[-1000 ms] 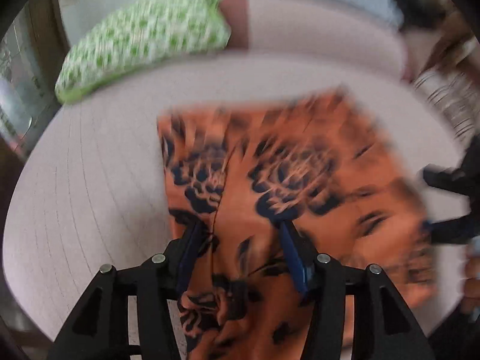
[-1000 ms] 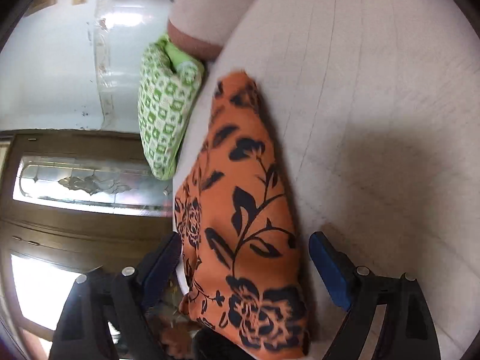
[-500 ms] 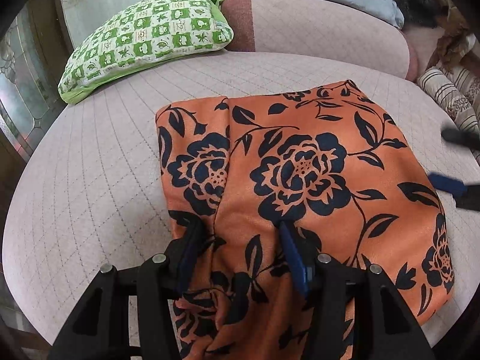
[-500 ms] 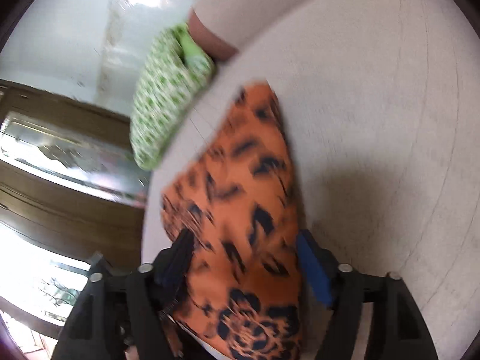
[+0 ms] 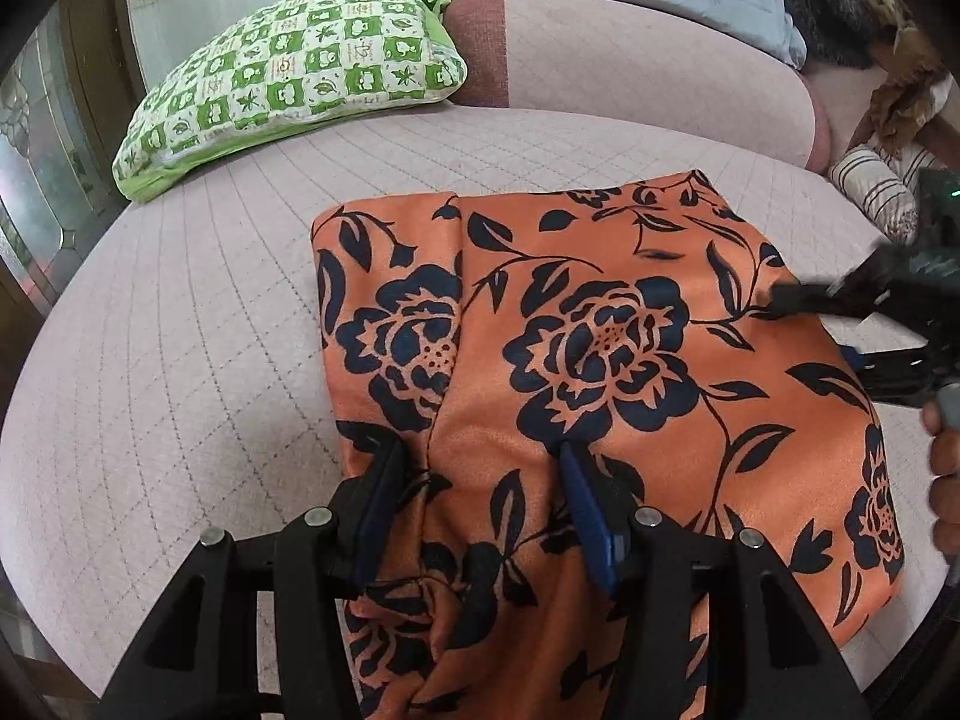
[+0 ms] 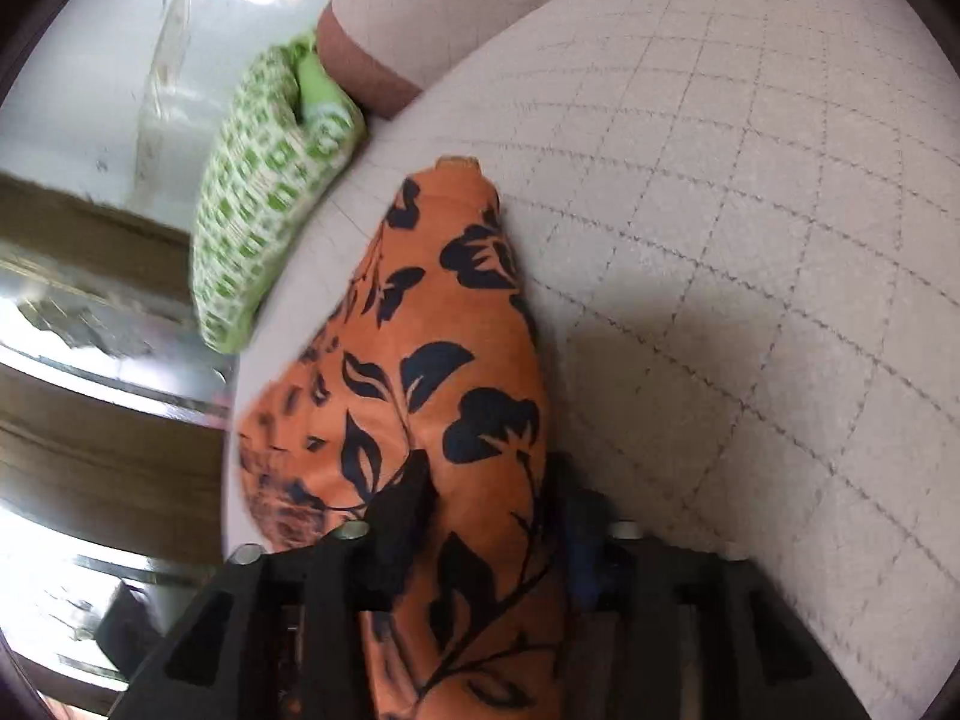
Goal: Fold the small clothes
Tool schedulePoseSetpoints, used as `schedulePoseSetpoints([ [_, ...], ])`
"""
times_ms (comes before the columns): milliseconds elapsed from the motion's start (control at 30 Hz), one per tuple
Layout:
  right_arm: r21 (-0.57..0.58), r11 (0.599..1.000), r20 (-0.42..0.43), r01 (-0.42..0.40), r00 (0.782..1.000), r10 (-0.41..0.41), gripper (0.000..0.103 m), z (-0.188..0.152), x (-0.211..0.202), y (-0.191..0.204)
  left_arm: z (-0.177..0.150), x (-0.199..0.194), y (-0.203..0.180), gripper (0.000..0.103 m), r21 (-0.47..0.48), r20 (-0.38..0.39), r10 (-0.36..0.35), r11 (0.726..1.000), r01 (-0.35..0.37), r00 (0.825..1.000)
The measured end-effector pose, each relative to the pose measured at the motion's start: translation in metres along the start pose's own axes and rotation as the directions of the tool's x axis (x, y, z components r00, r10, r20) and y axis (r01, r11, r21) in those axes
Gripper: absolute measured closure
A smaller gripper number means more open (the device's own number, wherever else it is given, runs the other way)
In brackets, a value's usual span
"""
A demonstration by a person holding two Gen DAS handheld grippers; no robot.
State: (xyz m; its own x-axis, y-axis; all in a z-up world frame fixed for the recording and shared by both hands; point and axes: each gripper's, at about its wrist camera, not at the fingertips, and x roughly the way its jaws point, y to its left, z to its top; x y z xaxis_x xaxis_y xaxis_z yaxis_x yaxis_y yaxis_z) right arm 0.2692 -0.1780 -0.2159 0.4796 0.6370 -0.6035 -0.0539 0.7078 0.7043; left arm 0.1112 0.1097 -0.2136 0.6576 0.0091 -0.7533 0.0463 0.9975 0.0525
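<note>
On sofa | L claw grips orange cloth, tilted down | R claw closing on edge

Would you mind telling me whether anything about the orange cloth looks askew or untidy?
Mostly flat, but the orange floral cloth bunches into wrinkles at its near edge, between the left gripper fingers. The right gripper is closing on its side edge.
</note>
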Motion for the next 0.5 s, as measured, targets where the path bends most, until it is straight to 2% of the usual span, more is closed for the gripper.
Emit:
schedulePoseSetpoints([
  [100, -0.131, 0.991, 0.119, 0.038, 0.993, -0.022, 0.04, -0.01, -0.035, 0.033, 0.0, 0.0, -0.002, 0.048, 0.003, -0.001, 0.005, 1.0, -0.005, 1.0],
  [167, -0.16, 0.987, 0.138, -0.001, 0.99, 0.023, 0.04, -0.023, -0.053, 0.043, 0.001, 0.0, -0.001, 0.048, -0.004, -0.004, -0.002, 1.0, 0.002, 1.0],
  [233, -0.189, 0.98, 0.089, -0.066, 0.993, 0.084, 0.04, -0.035, -0.053, 0.051, 0.002, -0.001, 0.001, 0.048, -0.016, -0.008, -0.017, 1.0, 0.017, 1.0],
  [267, -0.195, 0.978, 0.009, -0.078, 0.997, 0.081, 0.037, -0.044, -0.038, 0.05, 0.004, -0.003, 0.003, 0.048, -0.028, -0.011, -0.033, 0.999, 0.033, 0.999],
  [300, -0.194, 0.98, -0.059, -0.048, 0.998, 0.037, 0.034, -0.048, -0.024, 0.043, 0.006, -0.007, 0.008, 0.048, -0.048, -0.011, -0.061, 0.997, 0.061, 0.998],
  [333, -0.204, 0.979, -0.047, -0.012, 0.999, 0.002, 0.037, -0.052, -0.017, 0.037, 0.008, -0.016, 0.015, 0.048, -0.083, -0.006, -0.11, 0.991, 0.109, 0.994],
  [367, -0.196, 0.981, -0.028, -0.008, 1.0, 0.003, 0.039, -0.052, -0.024, 0.04, 0.009, -0.027, 0.024, 0.047, -0.121, 0.006, -0.141, 0.983, 0.141, 0.99],
  [433, -0.19, 0.982, 0.003, -0.01, 1.0, 0.011, 0.039, -0.05, -0.041, 0.054, 0.004, -0.051, 0.042, 0.039, -0.168, 0.056, -0.159, 0.972, 0.166, 0.986],
  [500, -0.245, 0.969, 0.019, -0.043, 0.999, 0.049, 0.038, -0.06, -0.059, 0.061, -0.009, -0.067, 0.061, 0.037, -0.229, 0.076, -0.189, 0.952, 0.202, 0.979],
])
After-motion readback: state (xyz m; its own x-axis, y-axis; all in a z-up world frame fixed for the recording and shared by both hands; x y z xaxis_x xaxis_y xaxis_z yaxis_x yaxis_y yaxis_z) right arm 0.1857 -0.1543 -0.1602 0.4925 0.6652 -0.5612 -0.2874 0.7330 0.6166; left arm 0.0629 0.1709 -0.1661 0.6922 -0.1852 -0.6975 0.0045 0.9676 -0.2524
